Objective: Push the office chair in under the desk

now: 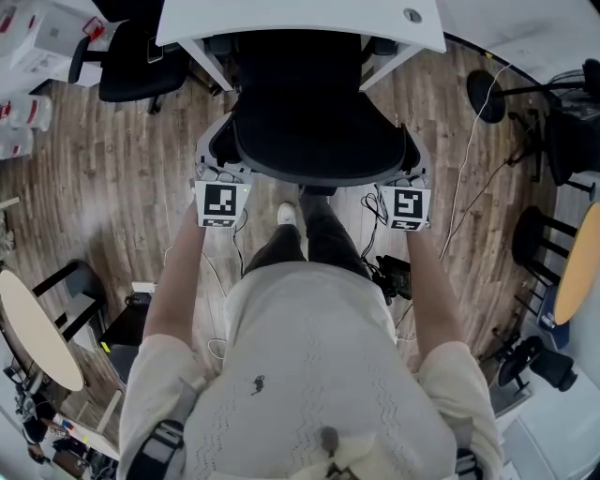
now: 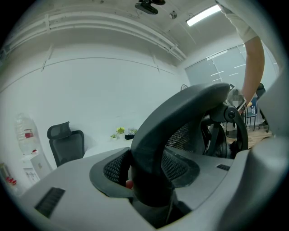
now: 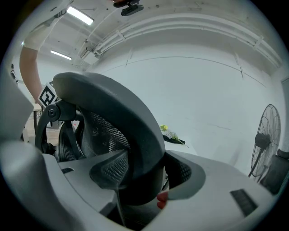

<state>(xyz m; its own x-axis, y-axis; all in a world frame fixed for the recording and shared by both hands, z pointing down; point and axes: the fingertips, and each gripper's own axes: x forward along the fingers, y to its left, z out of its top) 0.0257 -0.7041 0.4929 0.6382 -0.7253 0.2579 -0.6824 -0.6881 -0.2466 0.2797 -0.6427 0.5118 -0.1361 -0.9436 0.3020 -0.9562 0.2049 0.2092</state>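
The black office chair [image 1: 309,122] stands straight ahead of me, its seat partly beneath the white desk [image 1: 300,23]. My left gripper [image 1: 217,178] grips the left edge of the backrest and my right gripper [image 1: 405,183] grips the right edge. In the left gripper view the thick black backrest frame [image 2: 180,113] runs between the grey jaws of the left gripper [image 2: 149,176], whose mesh pads press on it. The right gripper view shows the same frame [image 3: 122,108] clamped in the right gripper [image 3: 144,180]. A person's legs stand behind the chair.
A second black chair [image 1: 131,61] stands at the desk's left end. A floor fan's base [image 1: 487,94] and cables lie on the wood floor to the right, with black stools [image 1: 539,244] beyond. A round pale table [image 1: 33,328] is at the left.
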